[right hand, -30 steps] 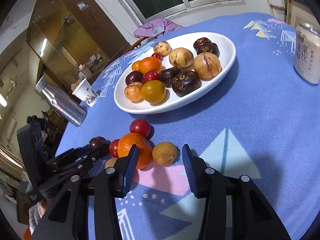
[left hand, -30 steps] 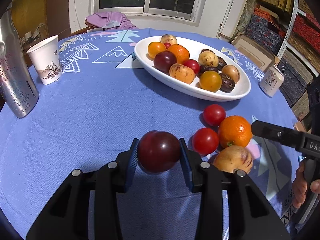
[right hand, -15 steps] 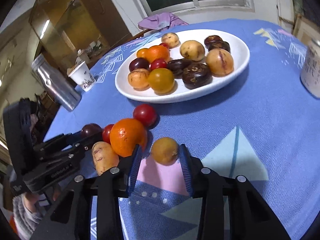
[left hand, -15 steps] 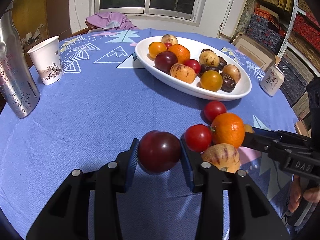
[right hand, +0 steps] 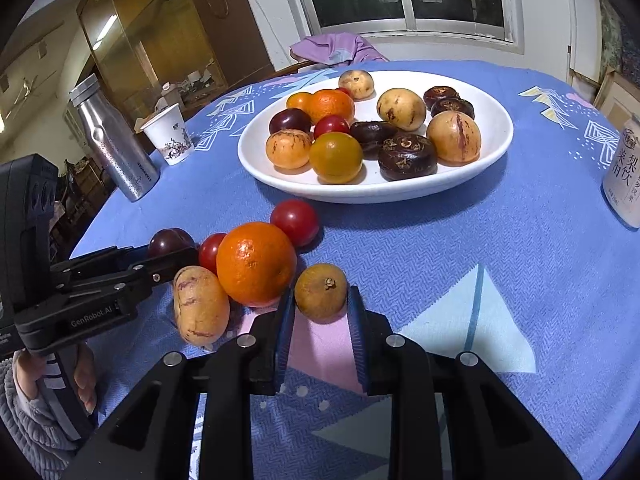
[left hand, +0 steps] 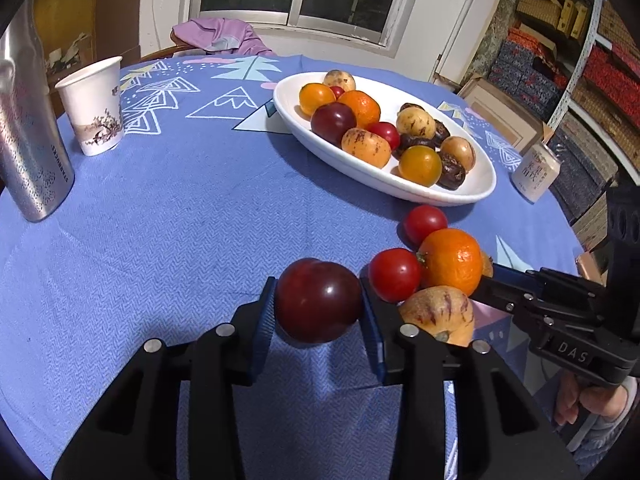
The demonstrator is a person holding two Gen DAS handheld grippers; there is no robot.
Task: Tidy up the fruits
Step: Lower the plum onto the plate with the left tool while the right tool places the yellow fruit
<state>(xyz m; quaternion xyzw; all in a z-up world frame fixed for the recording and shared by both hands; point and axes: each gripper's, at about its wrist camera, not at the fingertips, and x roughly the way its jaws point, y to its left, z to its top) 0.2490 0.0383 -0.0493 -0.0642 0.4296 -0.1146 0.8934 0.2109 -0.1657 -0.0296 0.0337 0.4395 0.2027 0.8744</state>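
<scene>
Table (left hand: 168,240): blue patterned cloth, spread beneath and ahead of both pairs of fingers.
Plate (right hand: 496,148): white oval dish, well ahead of both grippers, already heaped with mixed fruit.
Bottle (left hand: 28,152) and paper cup (left hand: 94,108): far to the left of the left fingers, well apart from the work.
Can (right hand: 624,172): far right of the right fingers, beside the plate.
Left gripper (left hand: 318,304): jaws narrow, both pads pressed on the dark plum (left hand: 318,304), which sits between the fingertips.
Right gripper (right hand: 320,304): jaws have just been closing and now stand at their narrowest, the pads against the flanks of the small brown-yellow fruit (right hand: 320,292), which rests on the cloth between them.
Orange (right hand: 256,264): touching the outer face of the right gripper's left finger; right of the left gripper's fingers.
Striped pale fruit (right hand: 200,304): left of the right fingers, just beside the orange.
Two red tomatoes (left hand: 394,274): one just beyond the left gripper's right fingertip, the other farther ahead, near the plate rim.
Step in hand: both picks appear secured; loose fruit remains on the cloth.
Next move: likely a lift clear of the neighbouring fruit, then a carry forward to the plate, releasing over a free gap so the pile does not roll.
</scene>
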